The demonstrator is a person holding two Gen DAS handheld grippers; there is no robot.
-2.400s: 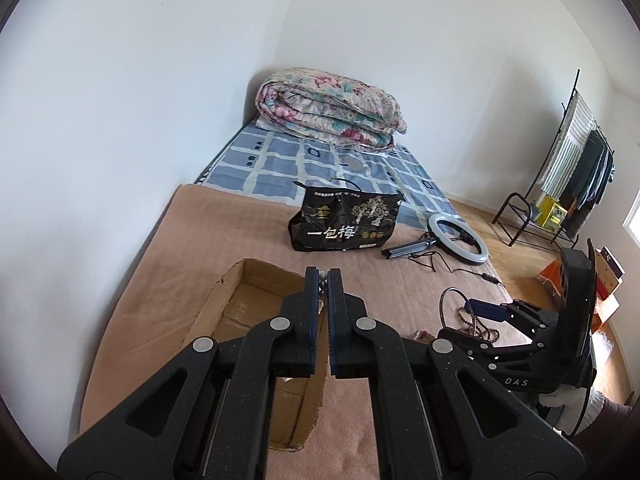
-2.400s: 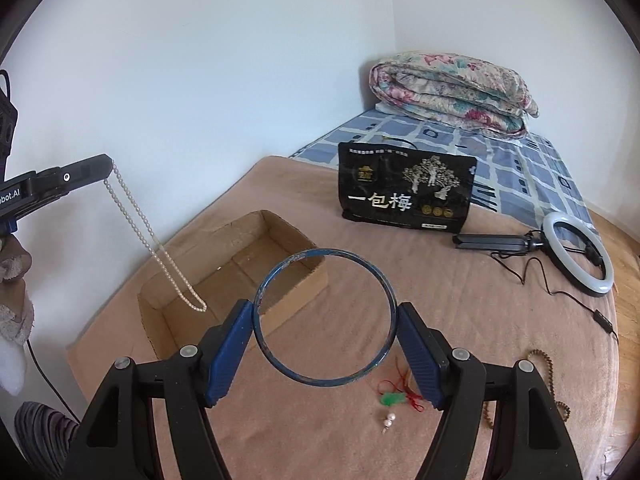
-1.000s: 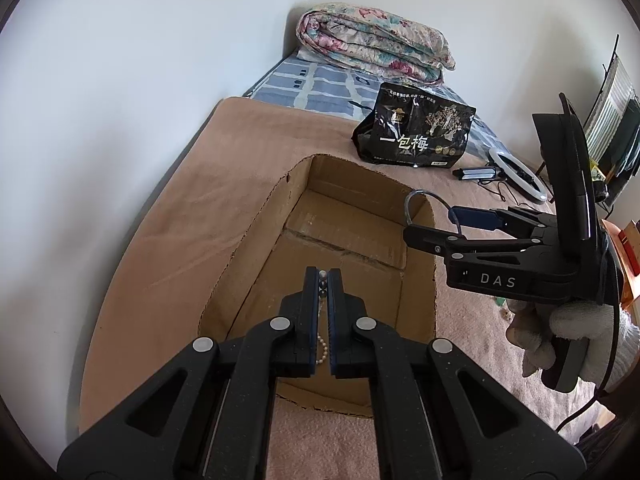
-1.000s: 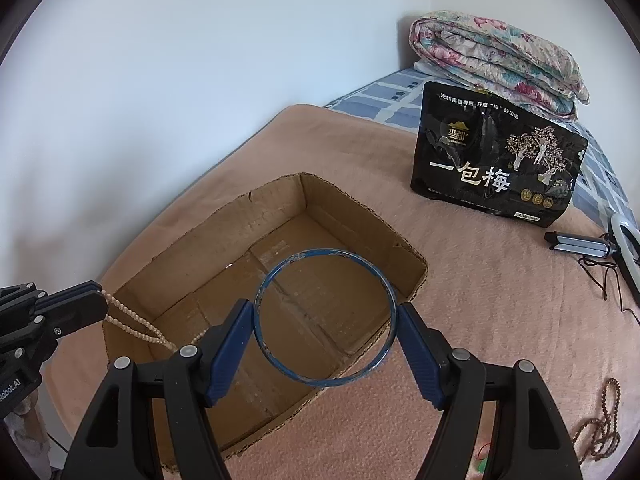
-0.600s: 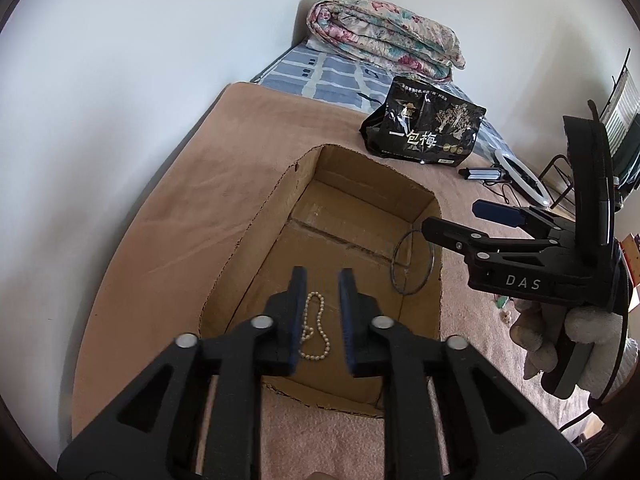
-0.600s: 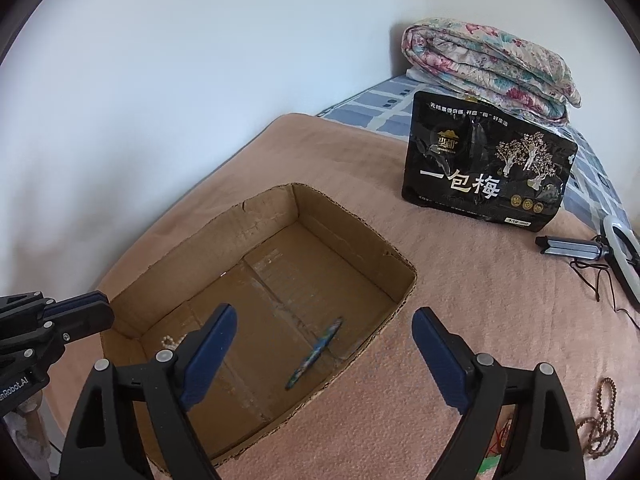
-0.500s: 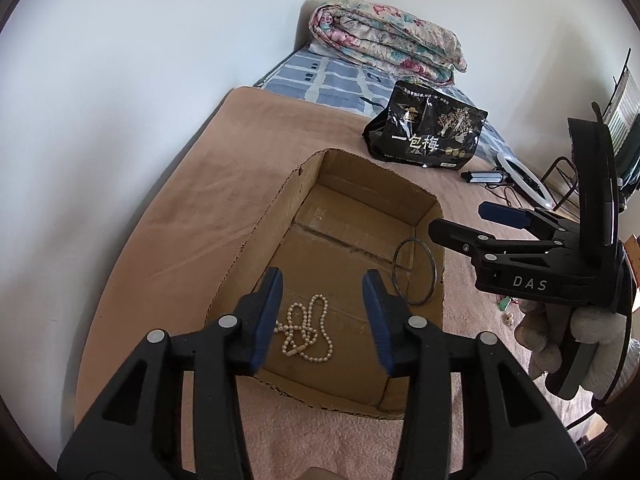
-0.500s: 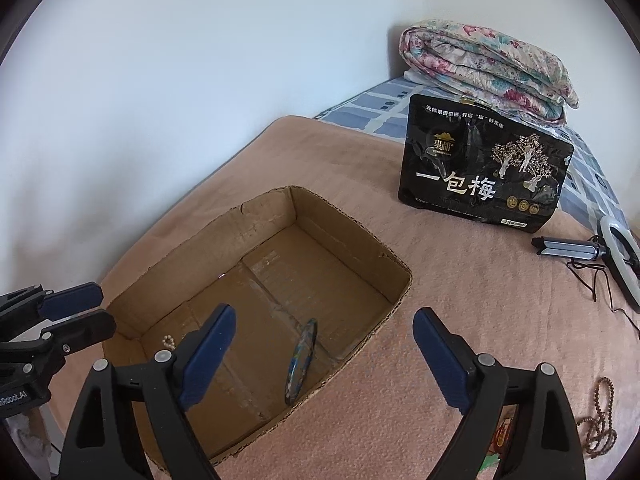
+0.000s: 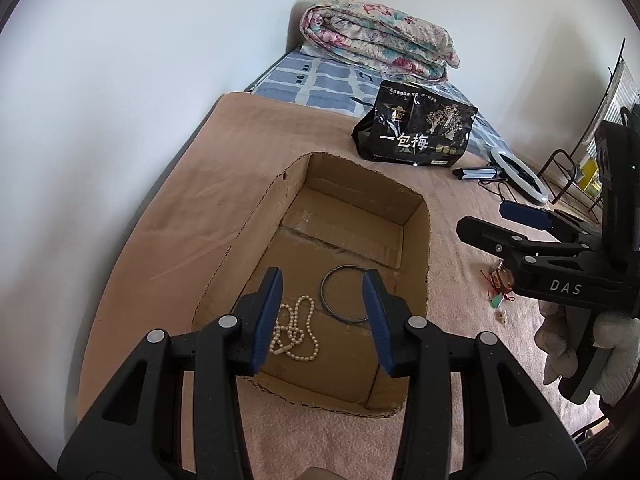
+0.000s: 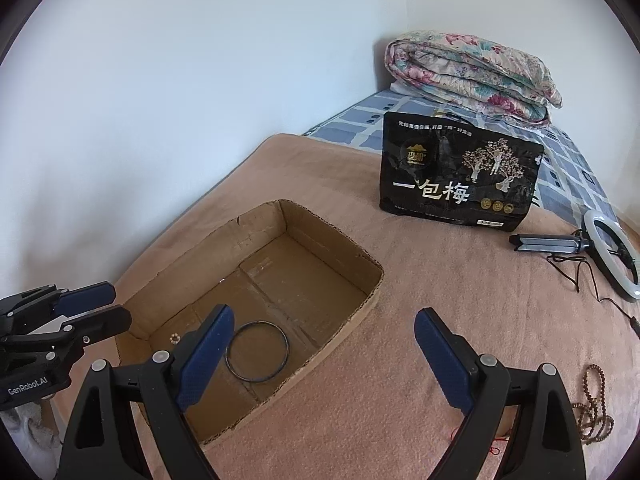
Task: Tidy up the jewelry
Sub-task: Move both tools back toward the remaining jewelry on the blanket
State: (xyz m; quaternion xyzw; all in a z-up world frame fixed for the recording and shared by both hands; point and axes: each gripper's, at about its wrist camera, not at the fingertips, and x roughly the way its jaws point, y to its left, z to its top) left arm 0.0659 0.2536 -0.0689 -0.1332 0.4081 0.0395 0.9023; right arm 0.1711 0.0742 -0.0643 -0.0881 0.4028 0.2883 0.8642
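An open cardboard box (image 9: 416,216) (image 10: 332,240) lies on the tan blanket. Inside it a white pearl necklace (image 9: 296,330) lies in a heap on the box floor, and a dark blue bangle (image 9: 346,294) (image 10: 257,351) lies flat beside it. My left gripper (image 9: 322,318) is open and empty above the near end of the box. My right gripper (image 10: 320,356) is open wide and empty over the box's near right edge. It also shows in the left wrist view (image 9: 496,224). A brown bead string (image 10: 592,404) and small red and green trinkets (image 9: 500,284) lie on the blanket to the right.
A black printed bag (image 10: 460,176) stands beyond the box. A ring light (image 10: 612,256) with its stand and cable lies at the right. A folded floral quilt (image 10: 472,76) sits at the bed's far end. A white wall runs along the left.
Both grippers opened over the box. The pearl necklace dropped from the left one and the bangle from the right one. The bangle has tipped from standing on edge to lying flat.
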